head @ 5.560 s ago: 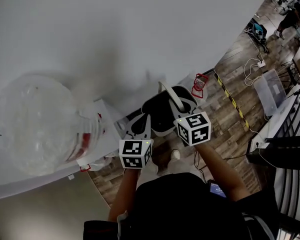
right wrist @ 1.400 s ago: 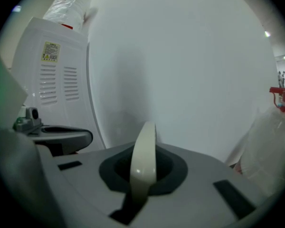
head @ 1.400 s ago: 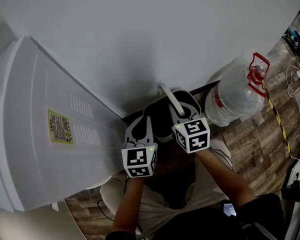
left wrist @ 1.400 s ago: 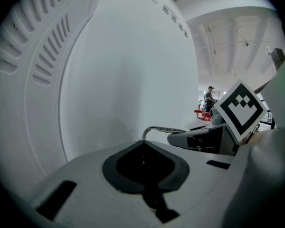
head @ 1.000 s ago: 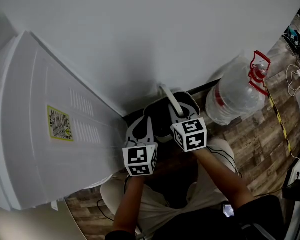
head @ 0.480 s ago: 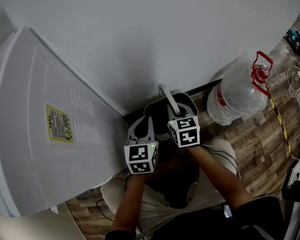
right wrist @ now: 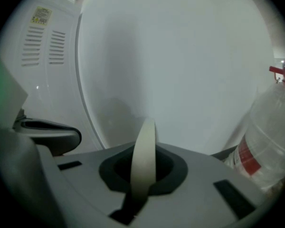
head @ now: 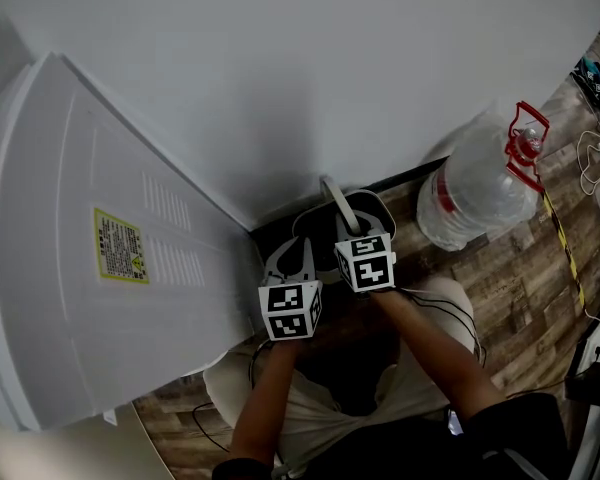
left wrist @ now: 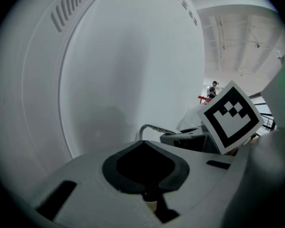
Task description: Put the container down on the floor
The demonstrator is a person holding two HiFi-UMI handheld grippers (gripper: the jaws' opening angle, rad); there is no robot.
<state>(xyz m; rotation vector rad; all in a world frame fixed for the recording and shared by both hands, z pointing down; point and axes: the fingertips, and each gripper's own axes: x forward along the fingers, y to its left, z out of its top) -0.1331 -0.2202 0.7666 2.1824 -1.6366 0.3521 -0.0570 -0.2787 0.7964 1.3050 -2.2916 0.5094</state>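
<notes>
In the head view the container (head: pixel 318 236) is a dark tub with a pale rim, low beside the wall's dark skirting. Its cream handle band (head: pixel 332 194) arches up over it. My right gripper (head: pixel 348 226) is shut on that handle, and in the right gripper view the band (right wrist: pixel 145 151) stands upright, pinched between the jaws of the right gripper (right wrist: pixel 140 191). The left gripper (head: pixel 298 244) hangs just left of the tub with its jaws together and nothing held. The left gripper view shows the left gripper (left wrist: pixel 149 201) and the right gripper's marker cube (left wrist: pixel 232 118) close by. The tub's underside is hidden.
A big white appliance (head: pixel 110 248) with vents and a yellow label stands close on the left. A large clear water bottle (head: pixel 475 193) with a red handle lies on the wood floor (head: pixel 525 278) to the right. The white wall (head: pixel 330 58) is straight ahead. The person's legs are below.
Both grippers have sunk toward the floor, carrying the container down with them. The right gripper's hold on the handle is unchanged.
</notes>
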